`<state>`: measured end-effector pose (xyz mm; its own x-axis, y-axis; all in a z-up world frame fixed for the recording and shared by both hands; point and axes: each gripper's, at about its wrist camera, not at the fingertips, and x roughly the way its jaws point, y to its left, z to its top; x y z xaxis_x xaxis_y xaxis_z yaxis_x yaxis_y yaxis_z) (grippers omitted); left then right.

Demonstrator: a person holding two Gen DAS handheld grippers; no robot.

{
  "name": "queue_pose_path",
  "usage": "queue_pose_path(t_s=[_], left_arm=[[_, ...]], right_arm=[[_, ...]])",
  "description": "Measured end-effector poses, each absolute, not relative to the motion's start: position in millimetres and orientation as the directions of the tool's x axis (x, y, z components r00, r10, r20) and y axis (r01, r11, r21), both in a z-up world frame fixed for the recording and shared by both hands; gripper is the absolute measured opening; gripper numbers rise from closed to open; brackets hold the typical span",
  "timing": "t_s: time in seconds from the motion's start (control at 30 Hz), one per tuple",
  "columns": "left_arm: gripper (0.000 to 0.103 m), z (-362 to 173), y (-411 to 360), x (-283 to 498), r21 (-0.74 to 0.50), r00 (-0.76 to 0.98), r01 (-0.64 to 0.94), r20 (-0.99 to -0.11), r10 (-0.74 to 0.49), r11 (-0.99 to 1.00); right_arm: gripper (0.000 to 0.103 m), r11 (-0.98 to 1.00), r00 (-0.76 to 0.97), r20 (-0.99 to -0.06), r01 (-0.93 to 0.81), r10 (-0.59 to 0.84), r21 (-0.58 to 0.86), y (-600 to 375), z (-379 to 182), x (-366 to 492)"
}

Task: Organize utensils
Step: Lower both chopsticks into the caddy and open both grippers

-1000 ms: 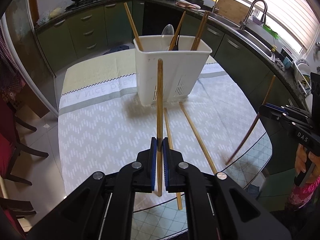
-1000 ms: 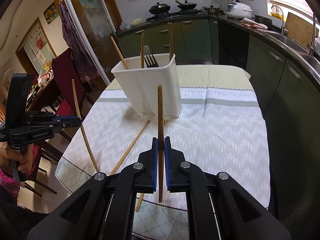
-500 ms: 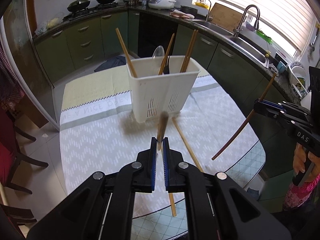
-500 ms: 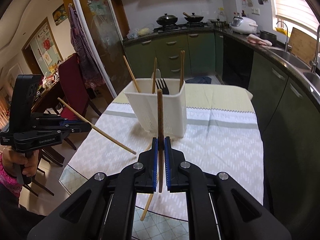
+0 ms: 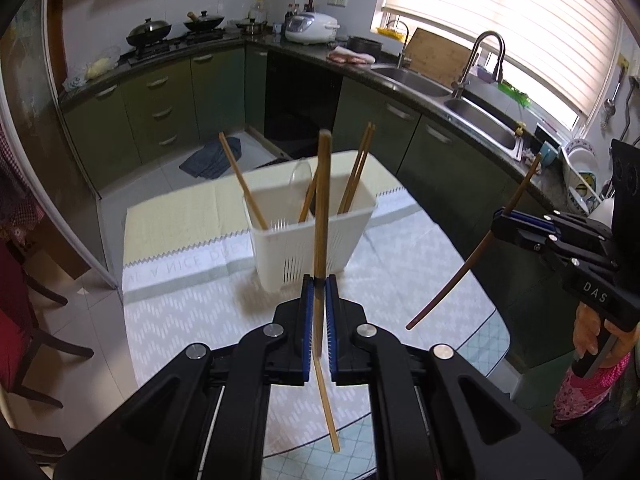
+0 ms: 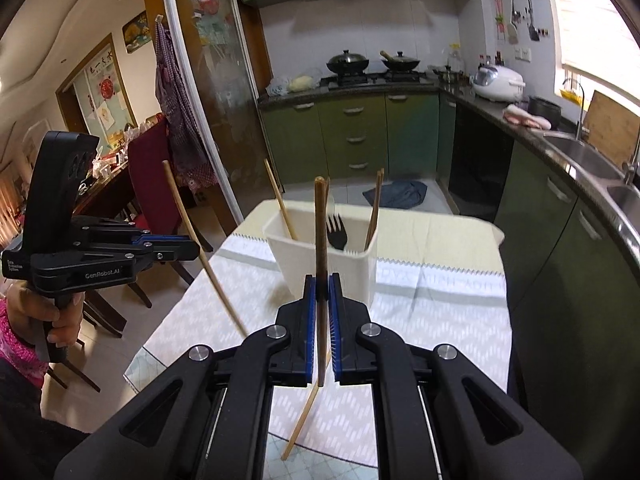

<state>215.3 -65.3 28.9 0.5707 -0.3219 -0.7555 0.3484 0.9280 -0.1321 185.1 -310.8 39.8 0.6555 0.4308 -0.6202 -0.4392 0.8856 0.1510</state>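
Note:
A white utensil caddy (image 5: pixel 312 240) (image 6: pixel 340 264) stands on the table and holds several chopsticks, a clear spoon and a black fork (image 6: pixel 336 230). My left gripper (image 5: pixel 318 284) is shut on a light wooden chopstick (image 5: pixel 322 200), held upright in front of the caddy; it also shows in the right wrist view (image 6: pixel 188 246). My right gripper (image 6: pixel 322 284) is shut on a dark brown chopstick (image 6: pixel 321 232), also upright; it also shows in the left wrist view (image 5: pixel 500 224). One loose chopstick (image 5: pixel 328 404) (image 6: pixel 302 420) lies on the table near its front edge.
The table carries a pale patterned cloth (image 5: pixel 192 320) over glass. Red chairs (image 6: pixel 148 184) stand on the left. Green kitchen cabinets, a stove and a sink counter (image 5: pixel 460 96) curve around the back and right.
Both grippers have risen and tilted up with their chopsticks, away from the table surface. Both chopsticks now stand more upright. The caddy looks farther off.

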Motion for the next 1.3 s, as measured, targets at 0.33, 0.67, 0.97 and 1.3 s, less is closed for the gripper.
queue_pose_path(t_s=[0.33,0.67,0.97,1.3], left_arm=[[0.006,89,-66,246,-0.137,0.636,0.348,-0.692,-0.341,0.927],[0.006,131,-68,273,-0.122,0.688,0.345,-0.642,-0.339,0.931],[0.006,136,-69,294,-0.091,0.736,0.322,-0.602,-0.309,0.942],[0.006,80,-71,328,-0.095,0.68,0.304,-0.675,-0.286,0.948]], right_arm=[[0.007,0.882,0.673,-0.598,-0.452,0.434,0.131,-307,69,205],[0.007,0.882,0.692,-0.573,-0.454,0.44,0.129,-302,91,225],[0.007,0.898,0.761,-0.485,-0.415,0.432,0.148,-302,127,258],[0.007,0.916,0.768,-0.504,-0.372,0.395,0.15,-288,100,316]])
